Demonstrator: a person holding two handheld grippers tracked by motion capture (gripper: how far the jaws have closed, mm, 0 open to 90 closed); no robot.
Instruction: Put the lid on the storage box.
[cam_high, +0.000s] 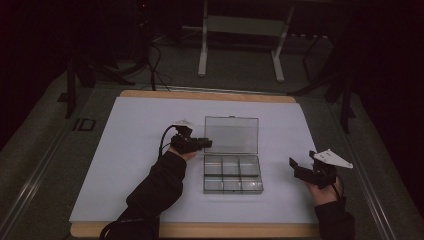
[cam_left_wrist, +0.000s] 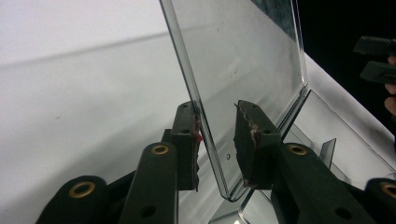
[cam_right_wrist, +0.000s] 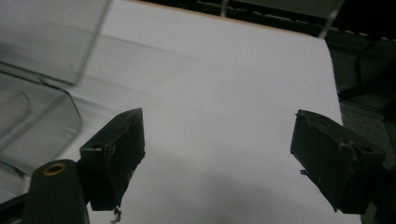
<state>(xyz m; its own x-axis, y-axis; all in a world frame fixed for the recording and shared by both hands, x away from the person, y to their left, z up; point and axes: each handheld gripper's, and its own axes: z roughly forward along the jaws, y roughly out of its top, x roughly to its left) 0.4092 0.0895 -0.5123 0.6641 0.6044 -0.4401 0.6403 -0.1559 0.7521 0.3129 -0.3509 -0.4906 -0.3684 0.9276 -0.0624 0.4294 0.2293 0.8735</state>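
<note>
The box (cam_high: 232, 173) with its raised lid (cam_high: 231, 135) blocks mid-worktop (cam_high: 130, 150); bare sheet lies open all around, wide between box and right tool (cam_high: 299, 166).

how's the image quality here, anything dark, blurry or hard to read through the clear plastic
High view: dim, the room behind almost black, the white sheet the brightest area, the clear box low in contrast. Left gripper view: the raised lid is sharp at its edge, with the background showing through it. Right gripper view: the jaws are soft and out of focus, and a shadow falls on the sheet beneath them.
</note>
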